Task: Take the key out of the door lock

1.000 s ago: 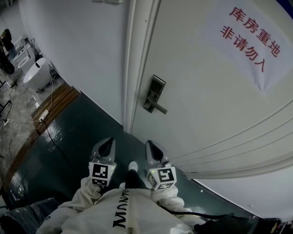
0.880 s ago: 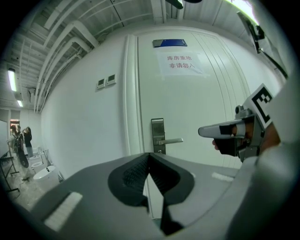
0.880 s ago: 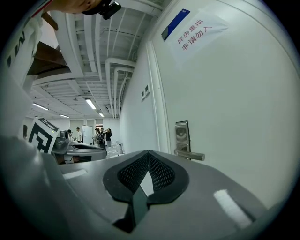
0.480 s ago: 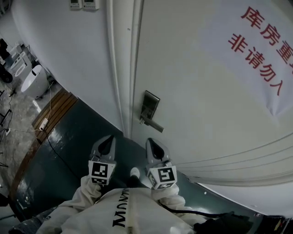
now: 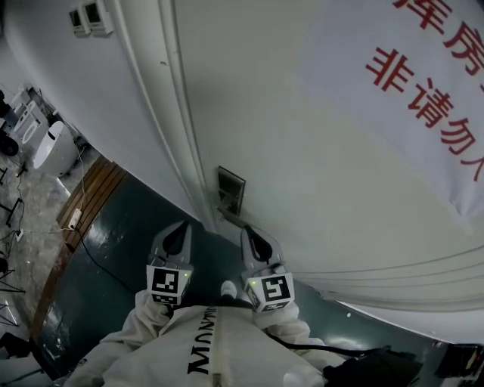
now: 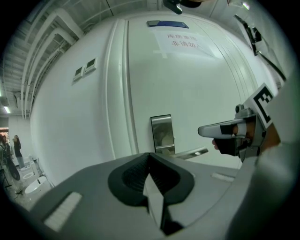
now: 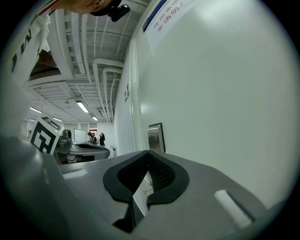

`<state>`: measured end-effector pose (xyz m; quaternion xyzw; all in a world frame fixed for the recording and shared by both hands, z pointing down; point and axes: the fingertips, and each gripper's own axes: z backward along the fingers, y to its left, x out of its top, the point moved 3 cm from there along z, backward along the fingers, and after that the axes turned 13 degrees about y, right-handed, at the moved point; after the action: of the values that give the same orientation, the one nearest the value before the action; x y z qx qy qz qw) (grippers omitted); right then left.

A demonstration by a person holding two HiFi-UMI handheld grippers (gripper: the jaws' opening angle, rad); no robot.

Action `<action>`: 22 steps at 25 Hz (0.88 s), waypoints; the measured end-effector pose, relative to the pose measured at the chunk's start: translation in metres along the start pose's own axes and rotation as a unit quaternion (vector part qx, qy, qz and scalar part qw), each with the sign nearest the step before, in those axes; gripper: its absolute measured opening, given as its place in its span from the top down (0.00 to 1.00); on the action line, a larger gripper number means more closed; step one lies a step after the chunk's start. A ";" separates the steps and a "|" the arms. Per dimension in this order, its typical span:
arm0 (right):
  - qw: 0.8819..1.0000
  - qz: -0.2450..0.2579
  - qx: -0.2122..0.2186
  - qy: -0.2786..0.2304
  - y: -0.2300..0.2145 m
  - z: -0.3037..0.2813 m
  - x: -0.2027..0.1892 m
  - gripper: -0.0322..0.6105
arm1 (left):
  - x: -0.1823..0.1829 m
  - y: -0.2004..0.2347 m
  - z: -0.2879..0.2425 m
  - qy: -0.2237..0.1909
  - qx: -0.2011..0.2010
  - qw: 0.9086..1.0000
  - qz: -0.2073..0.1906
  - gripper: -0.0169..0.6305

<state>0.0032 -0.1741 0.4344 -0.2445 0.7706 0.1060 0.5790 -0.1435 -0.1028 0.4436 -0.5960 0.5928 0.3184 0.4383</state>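
Just short of a white door (image 5: 318, 151), a person in pale sleeves (image 5: 147, 321) holds the left gripper (image 5: 179, 233) and the right gripper (image 5: 250, 237) side by side, both pointed toward the lock plate (image 5: 231, 189) and its lever handle (image 5: 236, 221). Each gripper's jaws are closed, pad against pad, with nothing between them. The right gripper sits just below the handle in the head view; the left gripper hangs over the dark floor (image 5: 113, 249), beside the door frame (image 5: 178, 113). The key cannot be made out on the lock (the plate is small and seen at a slant in every view). A sign (image 5: 423, 83) with red characters is stuck high on the door, and two wall switches (image 5: 91, 15) sit left of the door frame.
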 end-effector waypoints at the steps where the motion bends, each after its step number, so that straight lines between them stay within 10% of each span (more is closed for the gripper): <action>1: 1.000 -0.001 0.000 -0.001 -0.001 -0.001 0.001 0.95 | 0.002 0.000 -0.004 0.001 -0.002 1.000 -0.003 0.97; 12: 0.996 -0.012 -0.085 -0.005 -0.025 -0.010 0.012 0.95 | 0.025 -0.003 -0.055 -0.022 -0.082 0.995 -0.046 0.97; 22: 0.970 -0.064 -0.234 -0.003 -0.013 -0.024 0.010 0.95 | 0.029 0.024 -0.094 -0.028 -0.208 0.974 -0.087 0.97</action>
<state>-0.0121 -0.1986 0.4337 -0.4219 0.7056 0.2463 0.5133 -0.1772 -0.1982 0.4527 -0.7141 0.4472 0.4120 0.3469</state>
